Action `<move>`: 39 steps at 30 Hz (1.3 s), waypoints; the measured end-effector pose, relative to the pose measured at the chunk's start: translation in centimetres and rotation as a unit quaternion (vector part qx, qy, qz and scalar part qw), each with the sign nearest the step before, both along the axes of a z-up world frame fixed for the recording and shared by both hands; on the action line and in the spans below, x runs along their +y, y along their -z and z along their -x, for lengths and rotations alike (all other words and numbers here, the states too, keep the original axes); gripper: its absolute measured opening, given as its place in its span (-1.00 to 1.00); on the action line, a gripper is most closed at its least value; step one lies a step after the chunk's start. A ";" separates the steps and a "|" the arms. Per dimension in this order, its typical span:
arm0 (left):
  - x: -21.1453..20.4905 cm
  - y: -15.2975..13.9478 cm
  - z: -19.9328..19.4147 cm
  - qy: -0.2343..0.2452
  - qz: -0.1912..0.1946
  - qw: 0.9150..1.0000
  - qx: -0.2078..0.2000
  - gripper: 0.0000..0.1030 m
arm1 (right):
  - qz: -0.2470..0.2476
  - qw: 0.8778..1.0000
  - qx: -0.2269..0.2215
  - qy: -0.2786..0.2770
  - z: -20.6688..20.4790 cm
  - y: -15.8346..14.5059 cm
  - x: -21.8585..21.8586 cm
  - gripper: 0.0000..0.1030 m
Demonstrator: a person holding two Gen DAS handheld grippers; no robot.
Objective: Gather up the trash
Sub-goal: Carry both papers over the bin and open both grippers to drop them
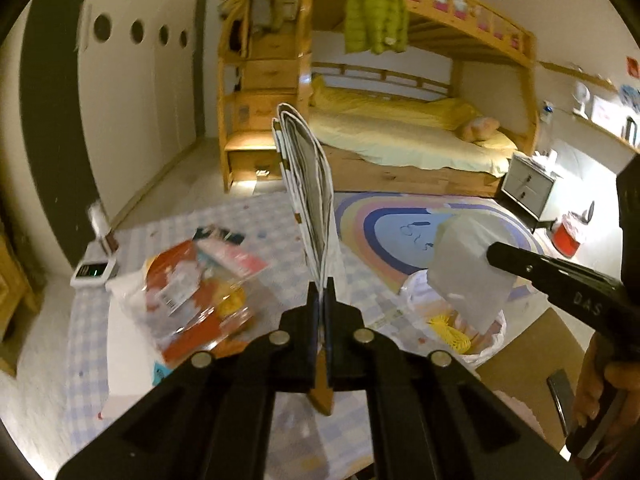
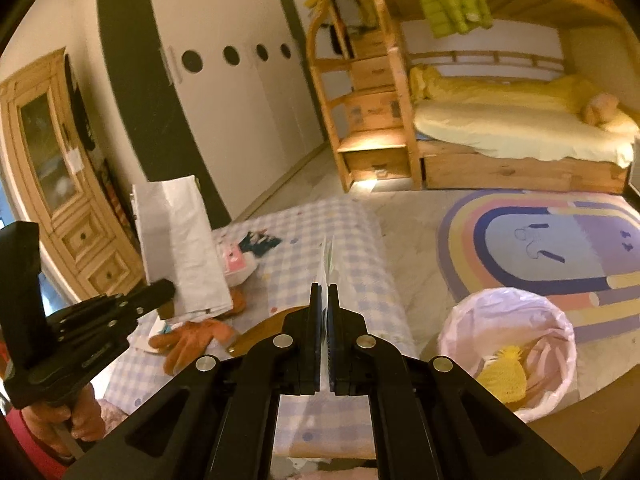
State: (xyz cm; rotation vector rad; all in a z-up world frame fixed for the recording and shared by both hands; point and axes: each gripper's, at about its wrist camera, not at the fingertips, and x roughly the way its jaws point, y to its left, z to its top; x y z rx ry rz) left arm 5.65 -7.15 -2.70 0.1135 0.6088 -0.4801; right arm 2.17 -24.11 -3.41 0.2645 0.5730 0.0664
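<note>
Blurred wrappers (image 1: 192, 292) lie on the desk (image 1: 92, 320) at left. The left claw (image 1: 319, 292) pinches a folded bag (image 1: 308, 184), its lower end hidden. The right claw (image 2: 325, 292) grips a thin sheet (image 2: 327, 260) above the lined bin (image 2: 508, 344).

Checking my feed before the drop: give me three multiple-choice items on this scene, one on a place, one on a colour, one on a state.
1. Where does the lined trash bin stand?
A. on the table
B. on the floor by the rainbow rug
C. on the bed

2. What colour is the jacket hanging from the top bunk?
A. red
B. green
C. blue

3. What state is the left gripper in?
A. open
B. shut on folded white paper
C. shut on a glove

1B: it sits below table level at the rug's edge.
2B: it is lime green.
3B: the fingers clamp the paper upright.
</note>
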 end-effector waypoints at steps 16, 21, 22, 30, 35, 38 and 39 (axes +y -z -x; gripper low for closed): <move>-16.8 3.8 -1.8 0.150 -0.051 0.986 0.040 -0.99 | -0.018 0.991 0.040 0.127 3.3 2.5 -11.4 -0.96; -21.0 5.4 -3.0 0.181 -0.064 0.980 0.054 -0.99 | -0.031 0.987 0.050 0.152 2.9 4.0 -14.6 -0.96; -21.8 5.7 -3.4 0.184 -0.066 0.979 0.057 -0.98 | -0.036 0.986 0.053 0.157 2.7 4.4 -15.3 -0.96; -25.2 7.5 -6.0 0.197 -0.067 0.974 0.086 -0.92 | -0.055 0.981 0.066 0.172 0.6 6.8 -18.9 -0.95; -25.2 7.9 -7.3 0.177 -0.061 0.978 0.089 -0.25 | -0.072 0.978 0.078 0.179 -0.8 8.3 -20.3 -0.85; -24.3 7.6 -7.8 0.165 -0.057 0.980 0.093 -0.25 | -0.077 0.976 0.080 0.189 -0.7 8.5 -20.5 -0.62; -23.6 7.5 -7.8 0.158 -0.056 0.981 0.094 -0.25 | -0.079 0.975 0.079 0.191 -0.3 8.4 -20.3 -0.62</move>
